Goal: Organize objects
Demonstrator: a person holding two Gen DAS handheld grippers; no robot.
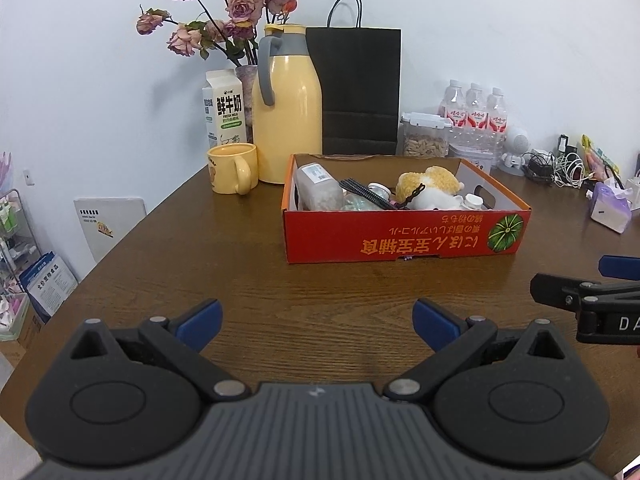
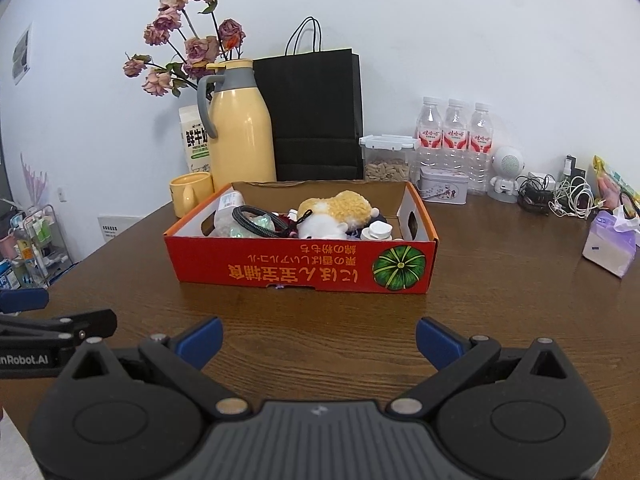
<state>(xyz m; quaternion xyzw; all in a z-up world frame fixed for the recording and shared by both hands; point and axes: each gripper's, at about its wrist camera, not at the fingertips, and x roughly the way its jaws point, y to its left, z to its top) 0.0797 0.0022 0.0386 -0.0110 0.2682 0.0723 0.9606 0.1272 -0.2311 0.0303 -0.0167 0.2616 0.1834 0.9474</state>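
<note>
A red cardboard box (image 1: 404,238) stands on the brown table; it also shows in the right wrist view (image 2: 304,270). Inside lie a yellow-and-white plush toy (image 1: 430,186), a clear lidded container (image 1: 318,188), a black comb (image 1: 364,192), small white bottles (image 1: 472,202) and other small items. The plush toy (image 2: 336,212) shows in the right wrist view too. My left gripper (image 1: 318,322) is open and empty, above bare table in front of the box. My right gripper (image 2: 318,340) is open and empty, also short of the box. Each gripper's side shows in the other's view.
Behind the box stand a yellow thermos (image 1: 286,108), yellow mug (image 1: 232,168), milk carton (image 1: 224,108), vase of dried roses (image 1: 224,20), black paper bag (image 1: 360,88), seed container (image 1: 424,136), water bottles (image 2: 454,128) and a tin (image 2: 442,186). Cables (image 2: 560,196) and a tissue pack (image 2: 610,246) lie right. Table edge is left.
</note>
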